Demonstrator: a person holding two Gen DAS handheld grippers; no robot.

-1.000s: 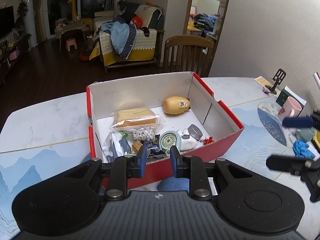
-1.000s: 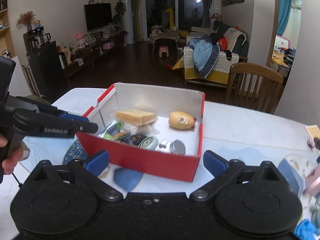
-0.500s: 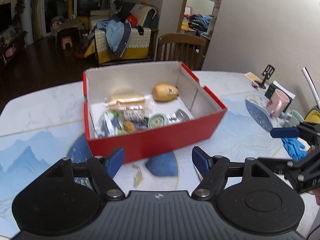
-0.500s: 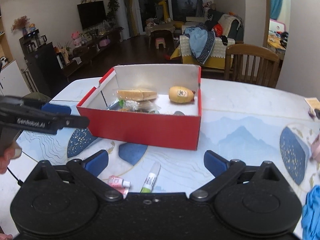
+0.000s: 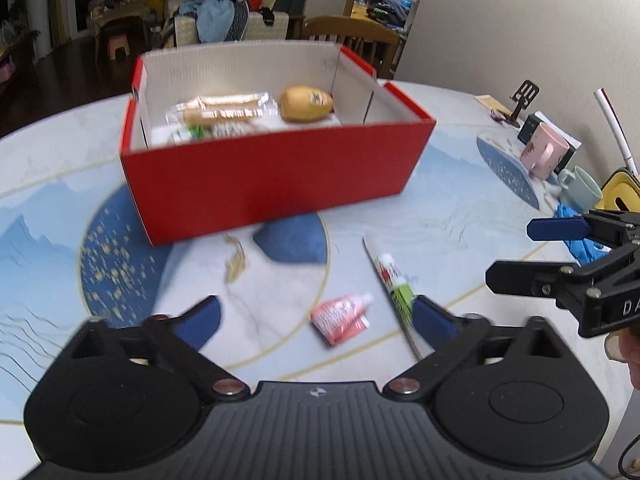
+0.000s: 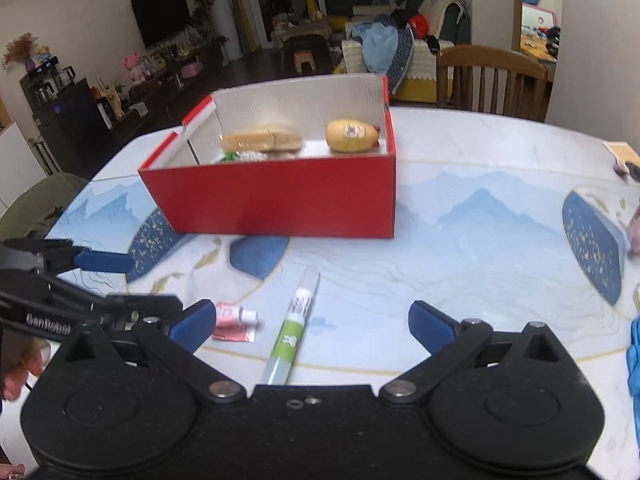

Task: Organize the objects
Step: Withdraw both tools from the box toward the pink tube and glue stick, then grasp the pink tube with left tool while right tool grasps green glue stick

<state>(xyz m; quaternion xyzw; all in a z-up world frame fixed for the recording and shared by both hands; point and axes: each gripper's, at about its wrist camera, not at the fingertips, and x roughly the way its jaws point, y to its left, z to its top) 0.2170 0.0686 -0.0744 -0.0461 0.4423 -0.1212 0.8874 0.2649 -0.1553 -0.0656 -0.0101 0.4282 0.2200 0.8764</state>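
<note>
A red cardboard box (image 5: 272, 176) (image 6: 272, 200) stands on the marble-patterned table, holding wrapped bread (image 5: 224, 108), a tan bottle-shaped item (image 5: 306, 104) and smaller items. Nearer me, a small pink tube (image 5: 340, 318) (image 6: 230, 320) and a long white-and-green tube (image 5: 394, 284) (image 6: 294, 328) lie on the table. My left gripper (image 5: 316, 318) hovers over the pink tube, its jaws opening wide, the tube between them untouched. My right gripper (image 6: 311, 323) is open above the green tube, holding nothing.
At the right, by the wall, stand a pink mug (image 5: 544, 152), a pale green mug (image 5: 580, 188), a blue glove (image 5: 580, 236) and a black phone stand (image 5: 524, 96). A wooden chair (image 6: 492, 76) sits behind the table's far edge.
Both grippers pulled back from the box and dropped toward the table. The left gripper went from shut to wide open. The two tubes came into view.
</note>
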